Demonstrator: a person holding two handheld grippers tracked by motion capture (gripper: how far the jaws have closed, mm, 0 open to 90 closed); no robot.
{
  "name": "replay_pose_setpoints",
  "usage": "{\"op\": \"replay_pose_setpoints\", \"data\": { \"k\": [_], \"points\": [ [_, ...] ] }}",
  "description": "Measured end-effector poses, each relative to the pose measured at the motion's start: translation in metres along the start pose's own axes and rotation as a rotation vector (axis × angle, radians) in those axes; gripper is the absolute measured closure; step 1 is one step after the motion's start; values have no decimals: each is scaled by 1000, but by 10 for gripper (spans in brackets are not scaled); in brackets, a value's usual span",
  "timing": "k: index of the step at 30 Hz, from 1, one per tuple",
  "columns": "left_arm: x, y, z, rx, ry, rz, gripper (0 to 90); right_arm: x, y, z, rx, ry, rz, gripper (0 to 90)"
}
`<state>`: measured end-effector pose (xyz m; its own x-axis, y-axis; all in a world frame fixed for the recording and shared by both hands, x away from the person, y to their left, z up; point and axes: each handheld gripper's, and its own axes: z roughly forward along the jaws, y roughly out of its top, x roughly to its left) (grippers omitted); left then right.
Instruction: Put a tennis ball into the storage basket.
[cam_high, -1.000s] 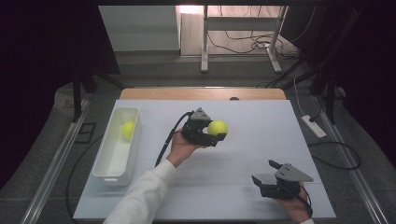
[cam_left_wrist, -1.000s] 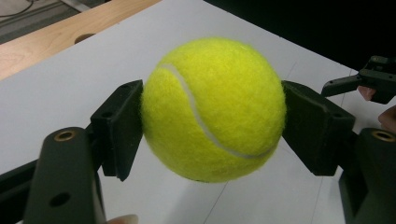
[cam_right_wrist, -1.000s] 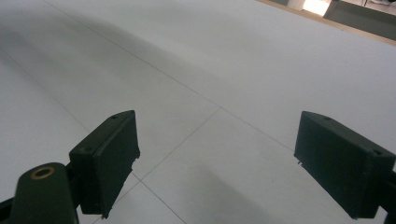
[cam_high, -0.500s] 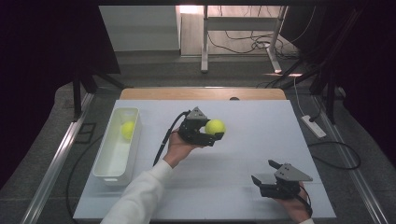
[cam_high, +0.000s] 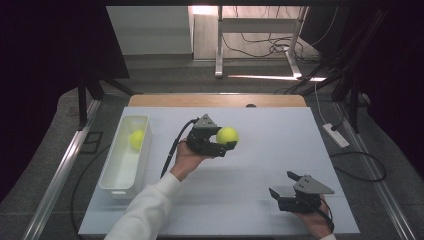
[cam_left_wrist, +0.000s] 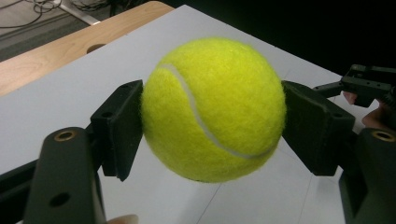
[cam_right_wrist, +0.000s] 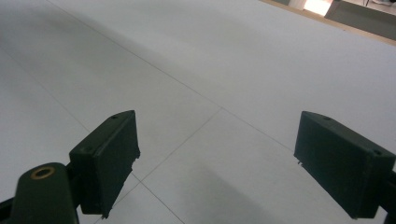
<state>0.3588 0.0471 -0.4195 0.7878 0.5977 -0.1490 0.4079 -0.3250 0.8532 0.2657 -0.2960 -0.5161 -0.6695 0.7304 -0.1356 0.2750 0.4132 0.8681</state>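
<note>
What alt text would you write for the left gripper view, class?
A yellow tennis ball is clamped between the left gripper's two black jaws, held above a white table. The right gripper shows at the far right edge.

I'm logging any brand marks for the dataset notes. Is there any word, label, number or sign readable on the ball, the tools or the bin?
None can be read. The tennis ball held in the left tool shows only its white seam, no print. The right tool, the white bin and the table bear no visible text.
</note>
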Motion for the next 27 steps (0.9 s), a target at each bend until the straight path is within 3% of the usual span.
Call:
{"op": "replay_pose_setpoints", "data": {
  "k": [27],
  "points": [
    [8,-10,-29,-25,30,-22,267,0,0,-1,-2,-10,0,134]
  ]
}}
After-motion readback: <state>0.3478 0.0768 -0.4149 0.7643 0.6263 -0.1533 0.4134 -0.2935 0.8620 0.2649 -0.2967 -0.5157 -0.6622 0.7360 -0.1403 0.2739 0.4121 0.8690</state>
